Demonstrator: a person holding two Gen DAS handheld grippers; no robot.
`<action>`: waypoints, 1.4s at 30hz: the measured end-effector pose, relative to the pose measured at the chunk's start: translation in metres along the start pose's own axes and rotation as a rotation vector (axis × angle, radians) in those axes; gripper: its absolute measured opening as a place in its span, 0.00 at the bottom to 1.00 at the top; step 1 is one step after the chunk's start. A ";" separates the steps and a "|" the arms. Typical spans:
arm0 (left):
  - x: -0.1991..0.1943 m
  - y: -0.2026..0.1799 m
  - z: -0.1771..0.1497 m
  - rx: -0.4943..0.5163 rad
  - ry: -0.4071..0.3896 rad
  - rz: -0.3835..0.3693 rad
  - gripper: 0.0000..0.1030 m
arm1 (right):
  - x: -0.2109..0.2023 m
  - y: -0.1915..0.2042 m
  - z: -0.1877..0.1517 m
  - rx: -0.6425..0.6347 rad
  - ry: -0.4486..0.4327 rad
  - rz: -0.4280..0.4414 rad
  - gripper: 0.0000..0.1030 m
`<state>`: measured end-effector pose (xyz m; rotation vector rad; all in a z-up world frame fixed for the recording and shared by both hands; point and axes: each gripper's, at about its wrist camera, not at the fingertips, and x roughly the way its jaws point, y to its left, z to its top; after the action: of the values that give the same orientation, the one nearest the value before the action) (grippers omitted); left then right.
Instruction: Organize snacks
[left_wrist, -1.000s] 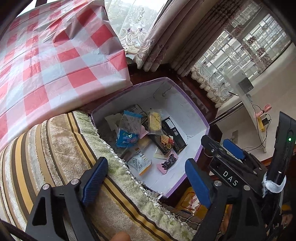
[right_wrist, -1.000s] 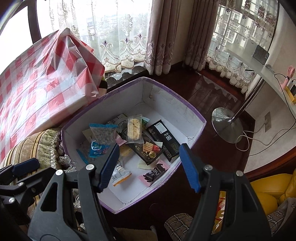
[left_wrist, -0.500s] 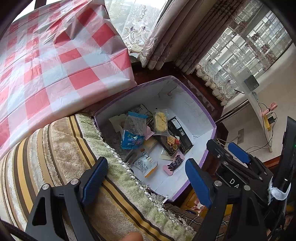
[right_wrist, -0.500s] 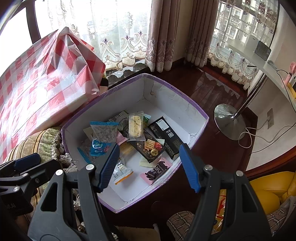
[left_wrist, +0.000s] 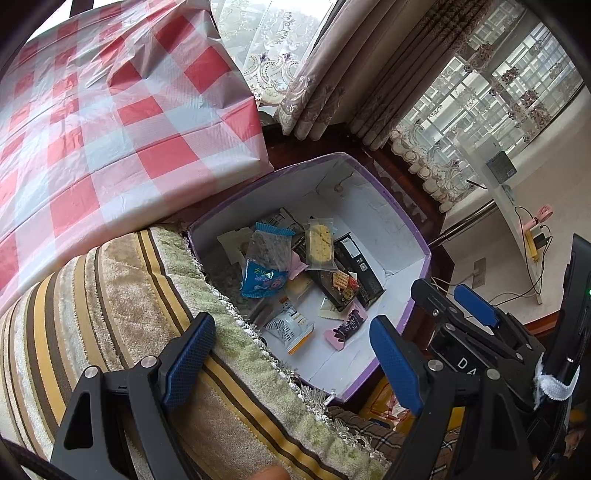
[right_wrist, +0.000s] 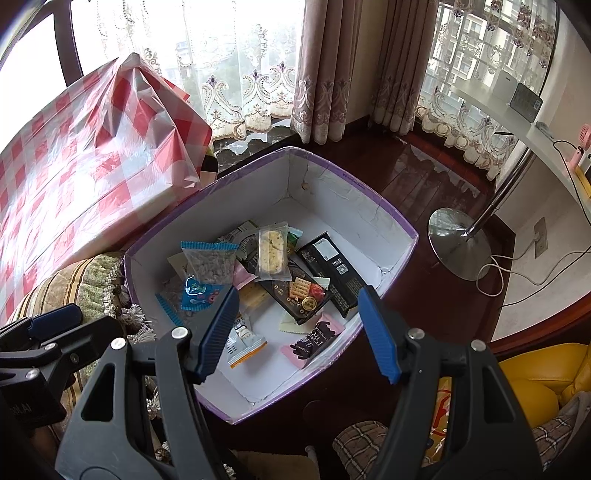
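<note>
Snack box (right_wrist: 369, 210) on dark wooden floor (right_wrist: 417, 177)

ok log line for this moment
left gripper: open, empty | right gripper: open, empty | snacks: in box | phase: hovering above box

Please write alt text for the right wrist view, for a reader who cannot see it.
An open, empty right hand-held gripper hangs above a purple-edged white box on a dark wood floor, with wrapped snacks piled inside, including a clear-wrapped biscuit and a blue-trimmed packet. A red checked cloth lies left; curtained windows stand behind.
</note>
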<state>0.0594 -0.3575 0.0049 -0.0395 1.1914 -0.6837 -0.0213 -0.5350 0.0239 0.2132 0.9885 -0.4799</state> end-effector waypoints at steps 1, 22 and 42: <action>0.000 0.000 0.000 0.000 0.000 0.000 0.84 | 0.000 0.000 0.000 -0.001 0.000 0.001 0.68; 0.000 0.001 0.000 0.000 0.000 -0.001 0.84 | -0.001 -0.001 -0.001 0.004 -0.003 0.007 0.68; 0.000 0.000 0.000 -0.001 -0.002 -0.002 0.84 | -0.001 -0.002 -0.002 0.006 -0.002 0.008 0.68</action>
<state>0.0592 -0.3570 0.0046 -0.0424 1.1904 -0.6849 -0.0238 -0.5357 0.0238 0.2219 0.9836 -0.4752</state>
